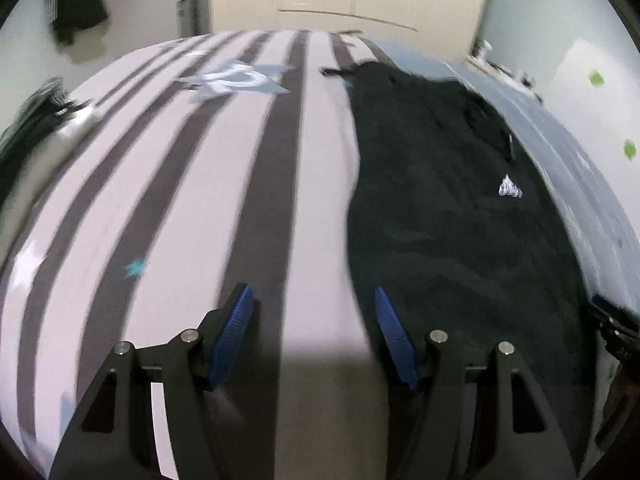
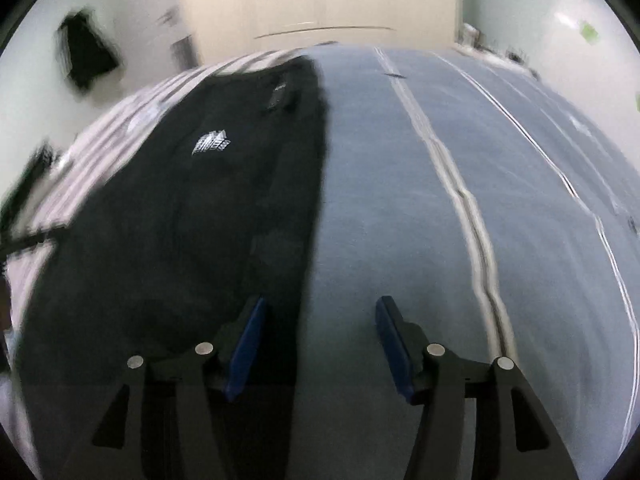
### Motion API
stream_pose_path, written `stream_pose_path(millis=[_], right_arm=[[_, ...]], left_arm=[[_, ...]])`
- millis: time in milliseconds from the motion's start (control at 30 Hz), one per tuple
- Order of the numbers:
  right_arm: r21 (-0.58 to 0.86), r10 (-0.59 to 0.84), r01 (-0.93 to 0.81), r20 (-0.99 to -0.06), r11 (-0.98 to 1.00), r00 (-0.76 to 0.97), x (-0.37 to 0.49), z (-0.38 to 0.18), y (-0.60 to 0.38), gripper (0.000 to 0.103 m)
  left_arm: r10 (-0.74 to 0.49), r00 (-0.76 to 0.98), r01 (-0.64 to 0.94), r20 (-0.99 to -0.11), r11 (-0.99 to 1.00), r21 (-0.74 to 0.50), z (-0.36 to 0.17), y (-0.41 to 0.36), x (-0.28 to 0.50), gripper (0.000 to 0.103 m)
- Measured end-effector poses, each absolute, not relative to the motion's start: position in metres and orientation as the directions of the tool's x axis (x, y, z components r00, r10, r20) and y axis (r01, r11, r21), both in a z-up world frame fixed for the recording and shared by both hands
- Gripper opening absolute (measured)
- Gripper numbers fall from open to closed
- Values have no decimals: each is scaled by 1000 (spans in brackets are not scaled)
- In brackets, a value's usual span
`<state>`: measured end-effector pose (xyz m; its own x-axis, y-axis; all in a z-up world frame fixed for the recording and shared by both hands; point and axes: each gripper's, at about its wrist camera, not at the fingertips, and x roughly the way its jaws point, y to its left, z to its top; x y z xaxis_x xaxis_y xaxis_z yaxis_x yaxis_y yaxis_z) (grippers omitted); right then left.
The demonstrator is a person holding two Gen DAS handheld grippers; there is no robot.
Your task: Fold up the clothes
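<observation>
So both views are pretty smeared. The black garment (image 1: 452, 200) with a small white logo (image 1: 510, 189) is lying spread out on the bed, straddling the line where the striped sheet (image 1: 180, 184) meets the blue-grey sheet (image 2: 400, 184). The left gripper (image 1: 314, 296) hangs over the stripes just beside the garment's edge, jaws apart with nothing in them. The right gripper (image 2: 320, 306) is over the garment's other edge, also spread and empty.

One black garment with a white chest logo (image 1: 460, 184) on the bed, one striped white-and-grey sheet (image 1: 192, 184), one grey-blue cover (image 2: 400, 200), two black grippers with blue pads, left gripper (image 1: 314, 300), right gripper (image 2: 320, 312), one dark garment hanging on the wall (image 1: 78, 4)
</observation>
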<state>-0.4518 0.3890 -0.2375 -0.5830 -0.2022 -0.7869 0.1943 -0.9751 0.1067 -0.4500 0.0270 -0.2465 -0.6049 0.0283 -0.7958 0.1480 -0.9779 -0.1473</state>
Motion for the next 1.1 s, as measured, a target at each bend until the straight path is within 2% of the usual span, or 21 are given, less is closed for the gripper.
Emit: stream_pose_path(millis=[233, 300, 367, 433, 500, 567, 767, 900, 1000, 1100], right_arm=[[159, -269, 232, -760, -960, -591, -380, -204, 381, 54], [144, -280, 276, -784, -950, -554, -361, -216, 374, 54], [115, -260, 296, -816, -948, -517, -353, -235, 372, 53], [117, -252, 286, -828, -951, -501, -347, -249, 385, 52], [120, -243, 260, -820, -958, -519, -345, -247, 400, 52], [123, -239, 243, -809, -962, -537, -338, -238, 411, 54], [126, -289, 314, -782, -941, -552, -264, -211, 409, 54], [107, -283, 341, -803, -934, -525, -197, -219, 403, 54], [93, -229, 286, -843, -954, -487, -158, -247, 410, 54], [105, -190, 190, -838, -976, -512, -118, -247, 434, 54]], left_arm=[[99, -589, 23, -802, -990, -138, -235, 85, -359, 62], [79, -540, 25, -838, -994, -110, -252, 97, -341, 62], [-9, -498, 62, -867, -998, -26, -271, 97, -324, 62], [-70, -516, 132, -854, -991, 2, -273, 90, -303, 63], [-78, -498, 214, -863, -976, -35, -267, 82, -284, 63], [-27, -524, 237, -851, -965, -115, -255, 80, -265, 63], [88, -582, 125, -808, -973, -196, -231, 116, -201, 63], [56, -524, 51, -850, -994, -97, -261, 140, -161, 63], [-1, -525, 98, -851, -993, -59, -275, 128, -122, 62], [-30, -499, 153, -866, -987, -54, -269, 114, -84, 62]])
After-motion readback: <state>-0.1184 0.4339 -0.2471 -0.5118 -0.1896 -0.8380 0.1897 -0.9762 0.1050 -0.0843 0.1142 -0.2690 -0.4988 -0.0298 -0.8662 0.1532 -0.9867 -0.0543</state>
